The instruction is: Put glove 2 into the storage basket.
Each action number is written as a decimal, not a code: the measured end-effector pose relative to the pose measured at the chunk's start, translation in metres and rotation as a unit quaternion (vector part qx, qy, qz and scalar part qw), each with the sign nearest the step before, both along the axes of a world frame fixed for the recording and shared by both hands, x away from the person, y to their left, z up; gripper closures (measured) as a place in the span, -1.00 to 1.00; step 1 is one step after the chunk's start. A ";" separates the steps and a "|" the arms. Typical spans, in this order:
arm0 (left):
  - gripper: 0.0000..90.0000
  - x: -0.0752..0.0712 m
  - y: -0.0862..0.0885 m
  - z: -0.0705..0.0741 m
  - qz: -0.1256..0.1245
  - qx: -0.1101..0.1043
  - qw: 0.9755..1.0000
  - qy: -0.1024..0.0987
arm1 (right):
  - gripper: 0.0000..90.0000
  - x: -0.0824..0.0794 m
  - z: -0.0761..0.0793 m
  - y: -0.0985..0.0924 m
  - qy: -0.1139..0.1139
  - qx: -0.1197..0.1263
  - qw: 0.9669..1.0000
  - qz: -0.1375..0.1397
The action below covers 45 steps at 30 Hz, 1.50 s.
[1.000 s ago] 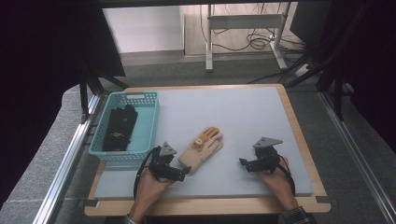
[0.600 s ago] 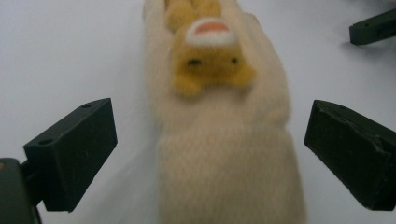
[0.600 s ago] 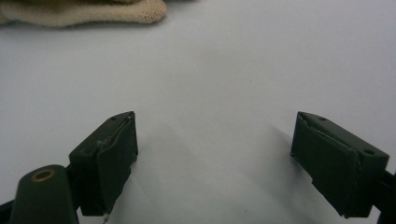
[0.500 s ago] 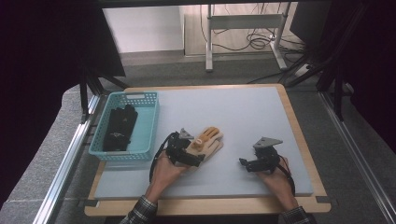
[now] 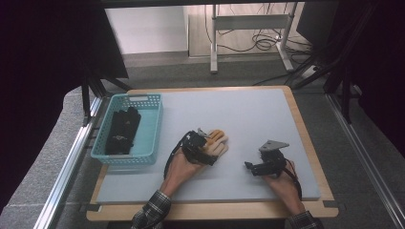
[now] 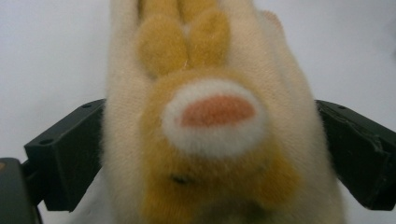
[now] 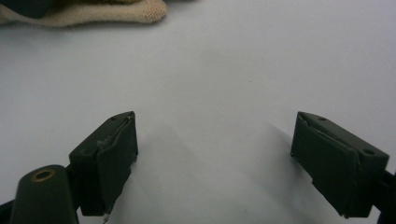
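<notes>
basket: teal basket (image 5: 128, 157) at the table's left edge, black glove-like items (image 5: 122, 131) lying inside, can't tell how many.
glove: cream and orange fuzzy glove (image 5: 216, 143) flat on the grey mat (image 5: 258, 114), just right of the basket, mid-table.
left gripper: I have my left gripper (image 5: 198, 148) down over the glove's cuff end; jaws stand either side of the glove (image 6: 210, 121) and look to be touching it, can't tell if they're pinching yet.
step: I judge this as the grasp on the glove, lift not started.
next: I need to squeeze firmly, lift, carry left over the basket rim, release inside.
right gripper: my right gripper (image 5: 260, 166) rests on bare mat, well apart from the glove, jaws wide apart, nothing between them.
</notes>
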<state>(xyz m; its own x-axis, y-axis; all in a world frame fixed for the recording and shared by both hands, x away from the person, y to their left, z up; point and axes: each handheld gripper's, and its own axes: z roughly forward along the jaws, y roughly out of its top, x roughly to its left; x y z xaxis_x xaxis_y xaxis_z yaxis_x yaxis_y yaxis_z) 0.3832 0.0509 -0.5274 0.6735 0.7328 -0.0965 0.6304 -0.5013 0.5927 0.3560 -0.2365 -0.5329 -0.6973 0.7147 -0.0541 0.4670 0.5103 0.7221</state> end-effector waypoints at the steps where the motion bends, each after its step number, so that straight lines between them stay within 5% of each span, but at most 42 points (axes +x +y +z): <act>1: -0.92 0.000 -0.002 -0.001 -0.001 0.005 1.000 -0.001 | -0.68 0.000 0.000 0.000 0.000 0.000 1.000 0.000; 5: -0.91 -0.002 -0.008 -0.003 -0.010 0.030 0.999 -0.008 | -0.68 0.000 0.000 0.000 0.000 0.000 1.000 0.000; 9: -0.86 -0.002 -0.009 -0.002 -0.015 0.034 0.999 -0.006 | -0.68 0.000 0.000 0.000 0.000 0.000 1.000 0.000; 12: -0.70 -0.001 -0.006 0.001 -0.006 0.032 0.999 -0.006 | -0.68 0.000 0.000 0.000 0.000 0.000 1.000 0.000; 15: -0.27 0.002 -0.001 0.004 0.008 0.032 0.999 -0.003 | -0.68 0.000 0.000 0.000 -0.001 -0.001 1.000 0.000; 23: 0.19 0.010 0.005 0.010 0.014 0.040 0.999 0.011 | -0.68 0.000 0.000 0.000 -0.001 -0.001 1.000 0.000; 31: 0.25 0.013 0.012 0.011 0.007 0.019 0.999 0.024 | -0.68 0.000 0.000 0.000 -0.001 -0.001 1.000 0.000; 45: 0.22 0.016 0.029 0.037 0.032 0.018 0.999 -0.011 | -0.68 0.000 0.000 0.000 -0.001 -0.001 1.000 0.000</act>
<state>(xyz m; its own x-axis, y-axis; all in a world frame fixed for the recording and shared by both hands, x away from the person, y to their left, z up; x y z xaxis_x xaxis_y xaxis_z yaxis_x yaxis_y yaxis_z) 0.3996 0.0797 -0.4907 0.6276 0.7766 -0.0553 0.6485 -0.4821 0.5891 0.3558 -0.2364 -0.5330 -0.6973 0.7145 -0.0567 0.4657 0.5118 0.7220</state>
